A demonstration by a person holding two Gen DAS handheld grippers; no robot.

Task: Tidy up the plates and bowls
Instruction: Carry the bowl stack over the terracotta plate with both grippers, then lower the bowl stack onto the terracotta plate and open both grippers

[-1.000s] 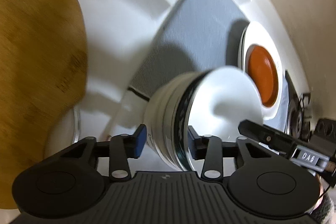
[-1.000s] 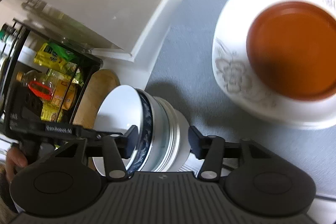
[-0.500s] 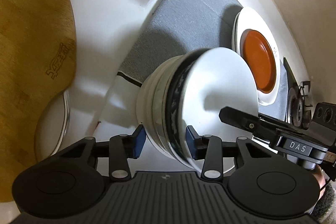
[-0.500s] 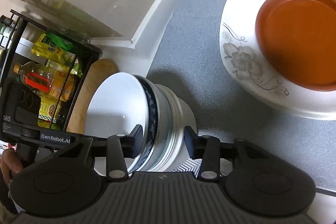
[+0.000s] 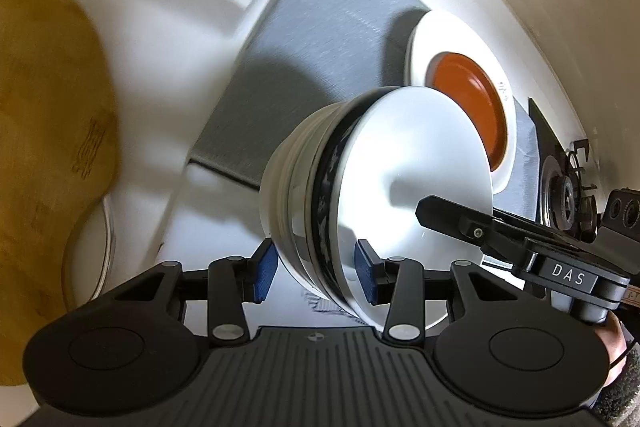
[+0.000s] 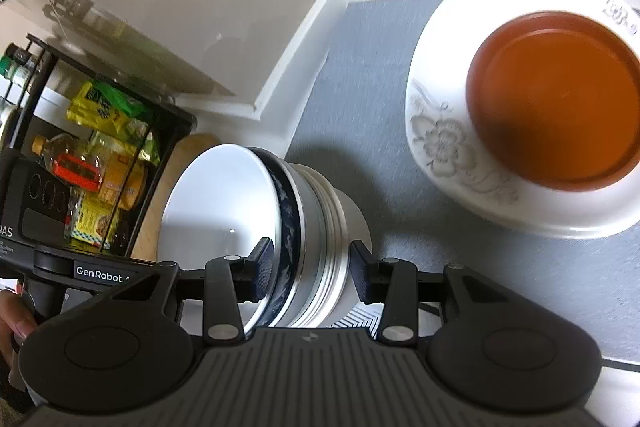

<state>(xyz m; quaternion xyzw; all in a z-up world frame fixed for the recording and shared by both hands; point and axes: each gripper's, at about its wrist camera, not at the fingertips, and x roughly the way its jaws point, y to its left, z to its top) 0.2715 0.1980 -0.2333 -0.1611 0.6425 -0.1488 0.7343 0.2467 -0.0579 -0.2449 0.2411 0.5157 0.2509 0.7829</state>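
The stack of bowls (image 5: 360, 195) was clamped between both hand-held grippers, left hand-held gripper (image 5: 316, 277) and right hand-held gripper (image 6: 312, 273); it likely needed setting beside the orange plate (image 6: 556, 99) ahead.

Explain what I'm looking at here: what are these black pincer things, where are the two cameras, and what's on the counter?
No robot: a person carries a handheld two-finger gripper in each hand, with a fisheye camera on each looking along its fingers. In the left view, the left gripper clamps the near rim of a stack of nested bowls, held tilted; the other device reaches in at the right. The right view shows the right gripper clamping the same stack from the opposite side. Beyond lies a grey mat bearing a floral white plate with an orange plate on it. A wooden board and a black rack of bottles stand aside.
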